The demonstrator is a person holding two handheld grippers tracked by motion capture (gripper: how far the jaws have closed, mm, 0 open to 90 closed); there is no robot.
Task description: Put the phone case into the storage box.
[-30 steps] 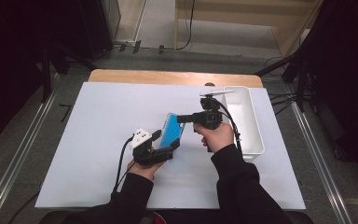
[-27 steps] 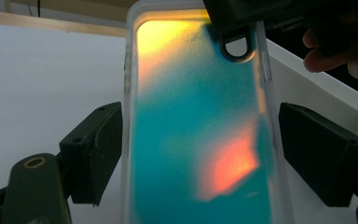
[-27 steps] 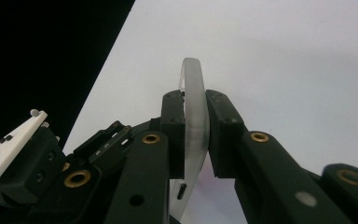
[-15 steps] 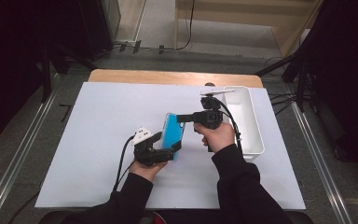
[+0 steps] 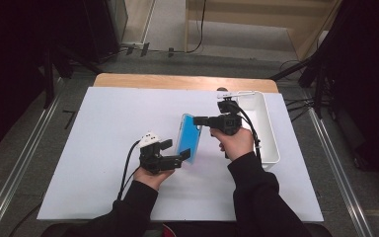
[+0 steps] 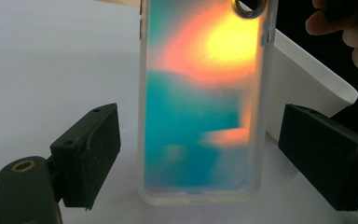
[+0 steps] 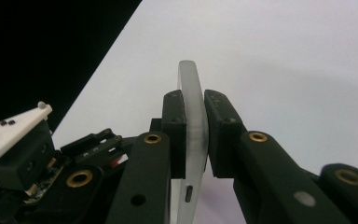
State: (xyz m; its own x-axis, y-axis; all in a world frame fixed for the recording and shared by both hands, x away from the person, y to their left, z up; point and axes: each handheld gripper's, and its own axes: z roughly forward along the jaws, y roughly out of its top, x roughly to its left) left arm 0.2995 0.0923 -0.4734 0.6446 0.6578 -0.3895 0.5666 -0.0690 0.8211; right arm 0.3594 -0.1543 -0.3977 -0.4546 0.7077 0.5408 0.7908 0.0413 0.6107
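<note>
Your right gripper (image 7: pixel 196 135) is clamped on the phone case (image 7: pixel 192 121): both pads press flat on its thin edge, one per face, approx. mid-edge. In the high view the same gripper (image 5: pixel 201 120) points left across the table and holds the case (image 5: pixel 188 137) by its upper right edge, with your right hand (image 5: pixel 234 140) behind it.

Your left gripper (image 6: pixel 200 154) stands wide. The case (image 6: pixel 200 93) sits between the jaws, a clear gap on each side; neither pad touches it. Jaws have just been opening slightly w/ the case between them. In the high view the left gripper (image 5: pixel 183 156) is at the case's lower end, with your left hand (image 5: pixel 150 175) below it.

Case position: upright on its bottom edge, on or just above the white table (image 5: pixel 103 128) (contact can't be told), near table centre. The left gripper view shows its face as translucent w/ teal, orange and yellow colouring, frosted rim, and a camera ring (image 6: pixel 248 6) at the top.

A white tray (image 5: pixel 271 138) lies to the right, just beside your right hand. In the left gripper view its rim (image 6: pixel 307 74) shows behind the case. A cable (image 5: pixel 128 165) trails from the left gripper toward you.
</note>
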